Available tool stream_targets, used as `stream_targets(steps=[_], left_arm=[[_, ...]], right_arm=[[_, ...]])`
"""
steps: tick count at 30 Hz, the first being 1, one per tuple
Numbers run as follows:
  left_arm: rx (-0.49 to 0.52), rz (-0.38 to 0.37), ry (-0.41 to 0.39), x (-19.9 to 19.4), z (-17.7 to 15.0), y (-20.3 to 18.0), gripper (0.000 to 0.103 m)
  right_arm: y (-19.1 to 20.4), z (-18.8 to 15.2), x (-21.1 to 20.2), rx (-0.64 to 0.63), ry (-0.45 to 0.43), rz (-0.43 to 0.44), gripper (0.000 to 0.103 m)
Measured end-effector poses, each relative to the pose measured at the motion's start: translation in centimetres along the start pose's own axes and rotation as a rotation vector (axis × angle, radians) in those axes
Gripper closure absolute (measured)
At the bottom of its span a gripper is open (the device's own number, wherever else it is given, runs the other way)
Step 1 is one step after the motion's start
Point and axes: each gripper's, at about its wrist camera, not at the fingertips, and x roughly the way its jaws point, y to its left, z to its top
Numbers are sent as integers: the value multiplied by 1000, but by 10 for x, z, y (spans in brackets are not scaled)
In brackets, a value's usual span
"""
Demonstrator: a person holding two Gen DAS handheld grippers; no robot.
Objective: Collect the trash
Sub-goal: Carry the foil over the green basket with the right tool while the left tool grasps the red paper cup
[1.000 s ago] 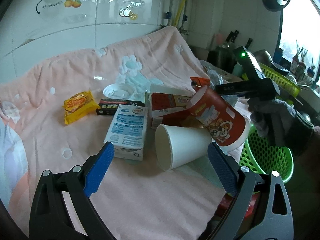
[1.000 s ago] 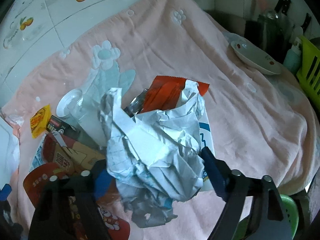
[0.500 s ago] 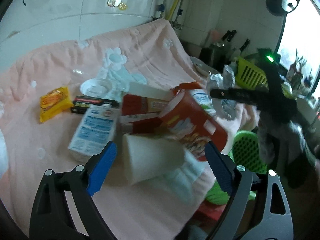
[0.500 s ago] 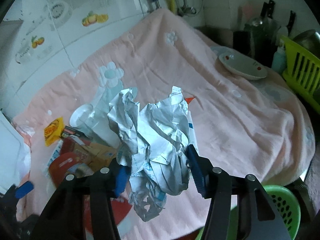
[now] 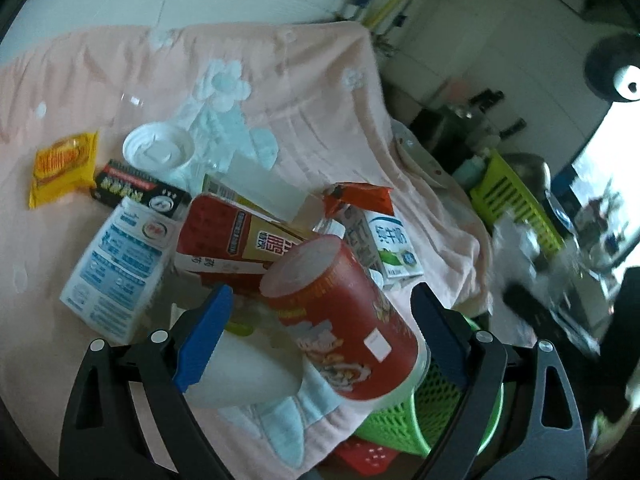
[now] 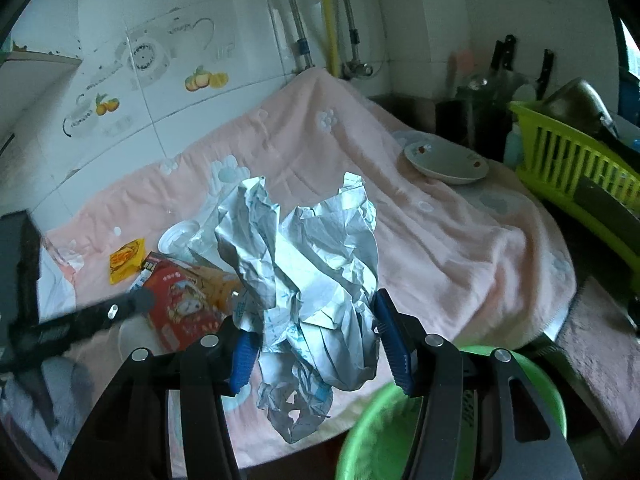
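Observation:
My right gripper (image 6: 320, 340) is shut on a crumpled white wrapper (image 6: 312, 280) and holds it in the air above the front edge of the pink-covered counter, just left of the green basket (image 6: 368, 432). My left gripper (image 5: 316, 344) is open around a red paper cup (image 5: 344, 320) that lies on its side on a white paper cup (image 5: 248, 372). The green basket also shows in the left wrist view (image 5: 404, 420), below the counter edge. The right gripper with the wrapper appears blurred at the right of the left wrist view (image 5: 520, 264).
On the pink cloth (image 5: 300, 80) lie a blue-and-white carton (image 5: 116, 264), a red box (image 5: 232, 244), a black packet (image 5: 136, 188), a yellow snack packet (image 5: 64, 164), a plastic lid (image 5: 156, 148) and a milk carton (image 5: 392, 244). A white bowl (image 6: 444, 160) and a yellow-green rack (image 6: 576, 164) stand at the right.
My right gripper has lifted the crumpled wrapper off the pile and carried it back and right, toward the green basket. My left gripper has moved forward so its fingers flank the two cups.

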Motion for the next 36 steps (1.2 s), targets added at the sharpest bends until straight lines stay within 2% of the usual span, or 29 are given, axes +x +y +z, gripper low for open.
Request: stream_targets(steps=[7,14,17,19,21,24,30,34,36], left_arm=[[-121,-1,54,24,4,7,14],[-156,17,60,39,7,7,16],[-161,17,49,38,9,9,26],[-163,8,36,37,11,11,38],[-167,-13,40,38,12,14,55],[-180,-42,51,42,12,16,68],[-148,-31,57,42,9,11,67],[-122,-28,56,42,8,8,63],[-104,-30,55,42,7,6,55]], right_arm=[[-14,-27,-18,16,-4,-27,50],[-30,-59,-20,41,25,-80,50],[-37,-71,-21,58,36,-103,48],[-43,-79,-22,71,45,-114,47],[-48,-88,-23,87,56,-130,47],[-53,-100,-22,103,72,-145,46],[-60,-118,-18,141,99,-146,45],[-66,-126,-18,161,105,-165,44],[-70,-129,-18,174,110,-177,43]])
